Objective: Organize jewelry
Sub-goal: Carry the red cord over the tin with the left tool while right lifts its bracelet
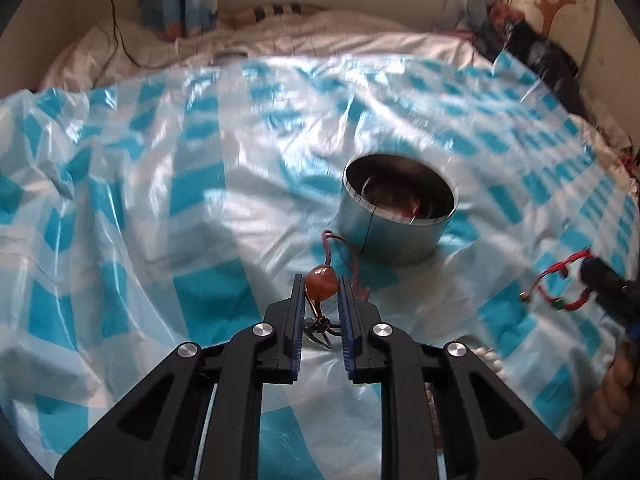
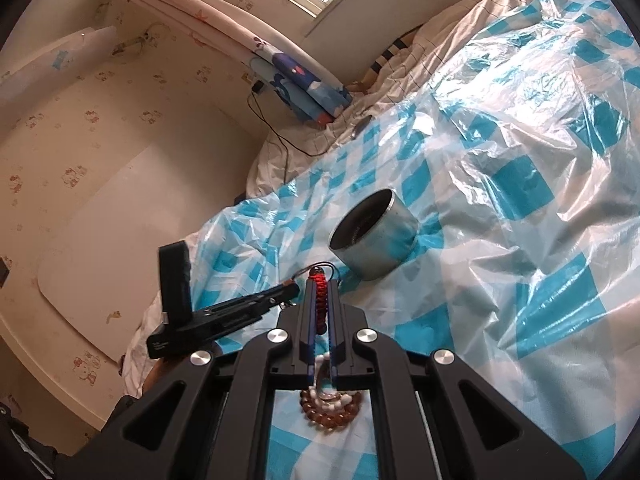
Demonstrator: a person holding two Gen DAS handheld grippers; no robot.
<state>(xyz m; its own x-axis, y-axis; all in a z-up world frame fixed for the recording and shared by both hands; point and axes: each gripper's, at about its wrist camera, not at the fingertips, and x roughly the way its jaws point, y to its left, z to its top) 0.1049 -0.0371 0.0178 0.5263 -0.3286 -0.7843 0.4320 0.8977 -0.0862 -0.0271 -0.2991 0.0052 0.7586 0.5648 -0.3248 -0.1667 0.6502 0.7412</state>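
In the left wrist view my left gripper (image 1: 321, 289) is shut on an amber bead pendant (image 1: 320, 282), whose brown cord (image 1: 329, 240) trails toward a round metal tin (image 1: 396, 216). The tin stands just beyond the fingertips and holds some jewelry, with a bit of red showing inside. At the right edge, my right gripper (image 1: 590, 276) holds a red braided bracelet (image 1: 556, 284). The right wrist view shows that gripper (image 2: 320, 280) shut on the red bracelet (image 2: 320, 300), with the tin (image 2: 376, 236) ahead and the left gripper (image 2: 292, 290) close on its left.
A crinkled blue-and-white checked plastic sheet (image 1: 160, 200) covers the bed. Amber and white bead bracelets (image 2: 332, 412) lie under the right gripper. Folded bedding (image 2: 304, 84), a black cable (image 2: 280, 140) and a small flat grey object (image 2: 362, 124) sit by the wall.
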